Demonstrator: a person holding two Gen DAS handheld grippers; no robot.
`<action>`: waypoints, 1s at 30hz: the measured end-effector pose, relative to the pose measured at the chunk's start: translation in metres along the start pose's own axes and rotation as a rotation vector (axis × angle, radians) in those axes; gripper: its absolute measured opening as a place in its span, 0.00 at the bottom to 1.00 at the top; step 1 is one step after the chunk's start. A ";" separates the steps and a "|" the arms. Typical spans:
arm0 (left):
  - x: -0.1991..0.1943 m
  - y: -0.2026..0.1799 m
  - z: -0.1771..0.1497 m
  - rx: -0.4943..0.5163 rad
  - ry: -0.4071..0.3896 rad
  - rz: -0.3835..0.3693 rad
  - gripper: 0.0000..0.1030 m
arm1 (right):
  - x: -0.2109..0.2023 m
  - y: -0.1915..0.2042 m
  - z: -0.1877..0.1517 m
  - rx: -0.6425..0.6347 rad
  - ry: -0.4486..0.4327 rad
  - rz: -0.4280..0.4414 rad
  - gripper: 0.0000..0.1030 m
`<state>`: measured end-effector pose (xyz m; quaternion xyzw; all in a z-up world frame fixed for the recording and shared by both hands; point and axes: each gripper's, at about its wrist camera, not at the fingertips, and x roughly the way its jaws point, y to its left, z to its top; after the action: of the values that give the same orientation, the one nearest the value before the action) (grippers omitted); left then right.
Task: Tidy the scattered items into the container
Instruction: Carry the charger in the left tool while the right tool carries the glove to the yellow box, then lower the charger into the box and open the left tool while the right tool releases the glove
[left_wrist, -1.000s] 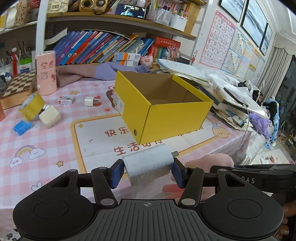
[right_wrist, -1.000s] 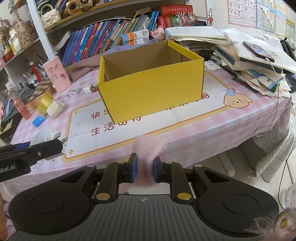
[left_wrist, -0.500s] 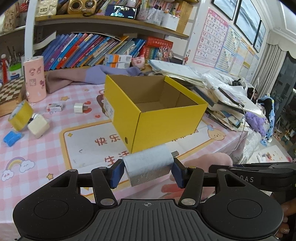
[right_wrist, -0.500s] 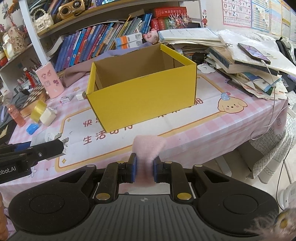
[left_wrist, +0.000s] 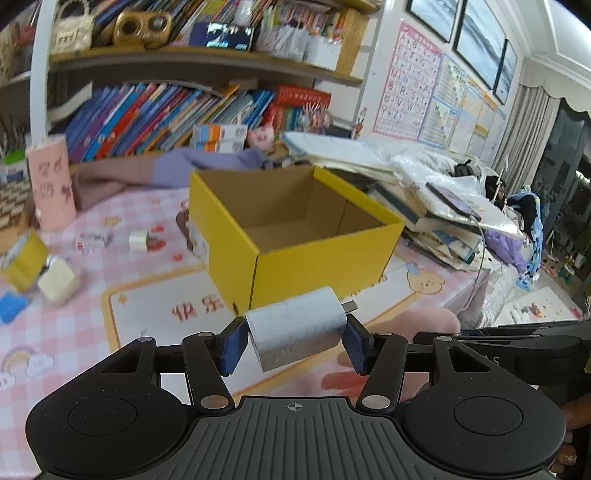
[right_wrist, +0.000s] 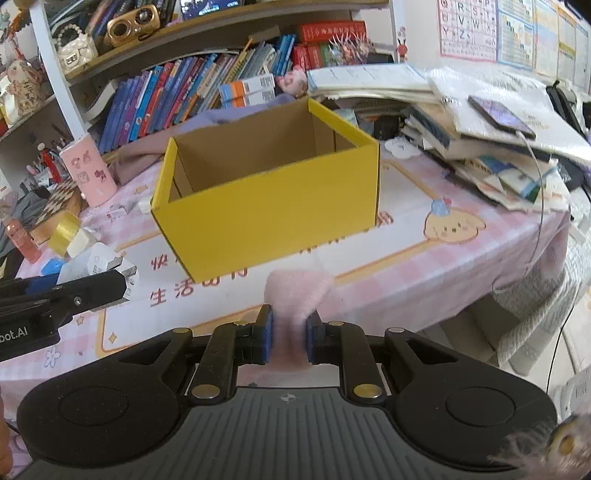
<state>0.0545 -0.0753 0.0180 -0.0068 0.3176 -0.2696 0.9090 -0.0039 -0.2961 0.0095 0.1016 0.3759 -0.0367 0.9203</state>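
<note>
An open yellow cardboard box (left_wrist: 325, 258) (right_wrist: 273, 218) stands empty on the pink checked tablecloth. My left gripper (left_wrist: 293, 341) is shut on a white plug-in charger block (left_wrist: 295, 326), held in the air just in front of the box. The same charger (right_wrist: 98, 264) shows at the left of the right wrist view. A fluffy pink item (right_wrist: 295, 295) is pinched in my right gripper (right_wrist: 289, 338), also short of the box's near wall. That pink item (left_wrist: 413, 325) appears to the right of the charger in the left wrist view.
On the left of the table lie a yellow tape roll (left_wrist: 24, 260), a cream block (left_wrist: 59, 282), a blue item (left_wrist: 13, 306), a small white cube (left_wrist: 138, 240) and a pink cylinder (left_wrist: 51, 184). Stacked books and papers (right_wrist: 480, 129) crowd the right; a bookshelf stands behind.
Both grippers have carried their items closer to the yellow box, which now looks larger and nearer in both views. Neither grip has changed.
</note>
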 end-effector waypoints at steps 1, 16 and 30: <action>0.000 -0.002 0.002 0.008 -0.010 0.000 0.53 | 0.000 0.000 0.002 -0.006 -0.008 0.000 0.16; 0.029 -0.014 0.054 0.036 -0.125 0.017 0.53 | -0.018 -0.028 0.083 -0.051 -0.237 -0.004 0.16; 0.095 -0.028 0.104 0.163 -0.104 0.160 0.53 | 0.045 -0.019 0.145 -0.219 -0.268 0.087 0.16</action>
<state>0.1634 -0.1625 0.0520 0.0786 0.2466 -0.2203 0.9405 0.1250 -0.3449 0.0761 0.0111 0.2468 0.0309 0.9685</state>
